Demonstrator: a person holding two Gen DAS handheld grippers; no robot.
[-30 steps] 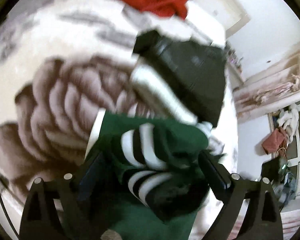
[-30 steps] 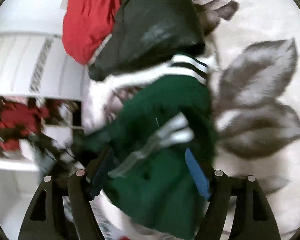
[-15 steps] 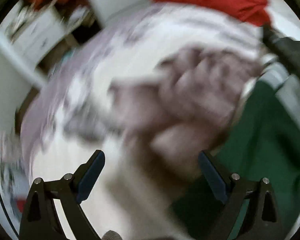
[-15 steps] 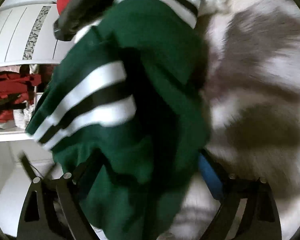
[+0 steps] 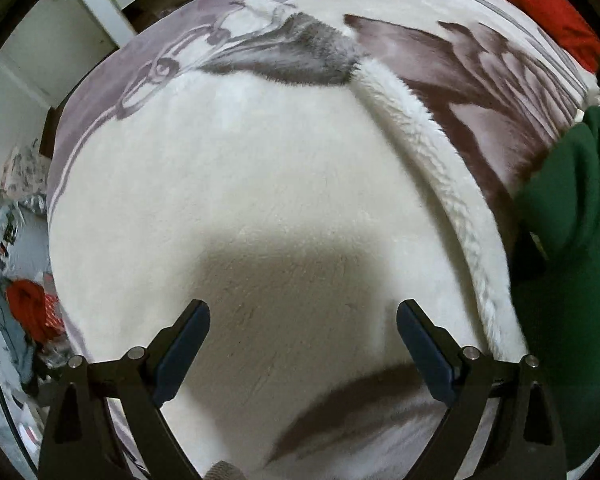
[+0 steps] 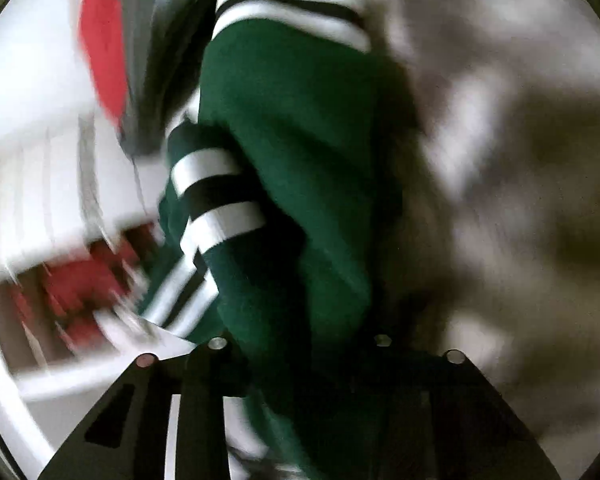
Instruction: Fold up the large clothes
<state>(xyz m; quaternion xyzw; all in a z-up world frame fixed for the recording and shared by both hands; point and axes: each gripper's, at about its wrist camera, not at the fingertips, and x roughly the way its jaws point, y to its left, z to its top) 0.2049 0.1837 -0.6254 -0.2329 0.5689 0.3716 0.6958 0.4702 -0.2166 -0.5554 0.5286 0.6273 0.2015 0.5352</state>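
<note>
A dark green garment with white and black stripes hangs bunched from my right gripper, which is shut on it; its fingertips are hidden in the cloth. The same green garment shows at the right edge of the left wrist view, lying on the fleece blanket. My left gripper is open and empty, hovering over the white part of the blanket, well left of the garment.
A red garment lies at the blanket's far right; it also shows blurred in the right wrist view, beside a dark garment. A raised blanket fold runs diagonally. Clutter on the floor lies left of the bed.
My left gripper let go of the green garment, opened and swung left over bare blanket. My right gripper closed on the garment and lifted it; its view is blurred by motion.
</note>
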